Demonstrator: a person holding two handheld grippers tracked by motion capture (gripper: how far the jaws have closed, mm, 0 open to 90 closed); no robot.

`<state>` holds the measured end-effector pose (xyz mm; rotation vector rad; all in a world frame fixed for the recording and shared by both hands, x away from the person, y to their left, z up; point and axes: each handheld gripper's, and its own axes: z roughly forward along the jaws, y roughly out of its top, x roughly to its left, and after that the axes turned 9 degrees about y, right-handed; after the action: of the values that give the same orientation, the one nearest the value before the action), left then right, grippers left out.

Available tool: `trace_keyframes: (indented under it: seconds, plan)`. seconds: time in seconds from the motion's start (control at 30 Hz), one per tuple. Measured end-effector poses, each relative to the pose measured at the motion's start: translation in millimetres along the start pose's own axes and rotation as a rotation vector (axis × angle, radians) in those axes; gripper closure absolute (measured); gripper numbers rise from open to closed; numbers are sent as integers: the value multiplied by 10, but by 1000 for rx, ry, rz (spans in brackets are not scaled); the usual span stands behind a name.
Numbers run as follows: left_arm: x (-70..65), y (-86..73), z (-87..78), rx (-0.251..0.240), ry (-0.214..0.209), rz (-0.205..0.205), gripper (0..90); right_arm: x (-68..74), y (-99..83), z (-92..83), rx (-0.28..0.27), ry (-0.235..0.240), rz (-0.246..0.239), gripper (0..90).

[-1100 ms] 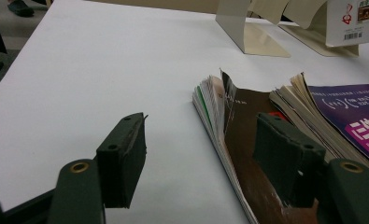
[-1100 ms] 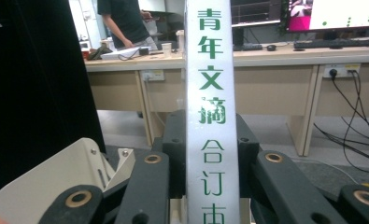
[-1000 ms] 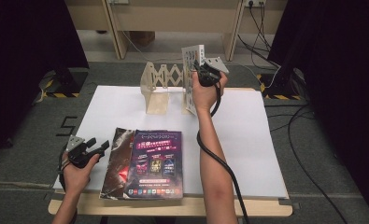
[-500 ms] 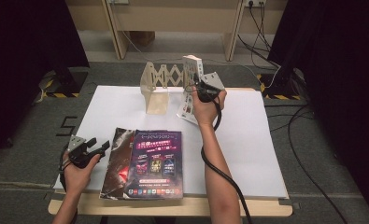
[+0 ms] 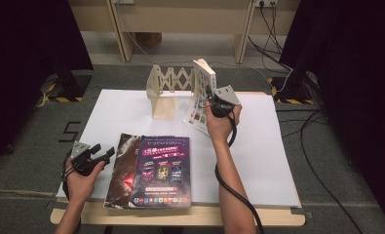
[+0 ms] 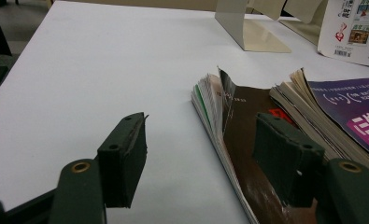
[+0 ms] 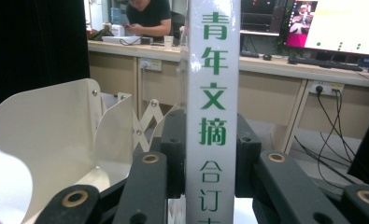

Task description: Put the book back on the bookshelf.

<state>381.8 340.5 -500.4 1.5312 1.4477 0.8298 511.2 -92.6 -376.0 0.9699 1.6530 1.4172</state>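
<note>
From above, we see our right gripper [image 5: 210, 100] holding a white book [image 5: 201, 92] upright at the far middle of the tabletop [image 5: 278, 161], beside the cream bookend rack [image 5: 166, 90]. Our left gripper [image 6: 205, 154] stands wide, empty, near two magazines [image 6: 247, 121]. The right gripper view shows jaws clamping the book's spine [image 7: 213, 112].

grey carpet floor [image 5: 29, 122], wooden bench [image 5: 180, 14], black curtains [image 5: 29, 34].
</note>
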Motion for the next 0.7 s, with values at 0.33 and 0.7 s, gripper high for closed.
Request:
trace_keyframes:
  seconds: [0.33, 0.7]
  plan:
    - [0, 0, -4, 0, 1, 1, 344, -62, -68, -344, -13, 25, 24, 718]
    - [-8, 0, 2, -1, 1, 5, 344, -190, 101, -229, 69, 101, 26, 673]
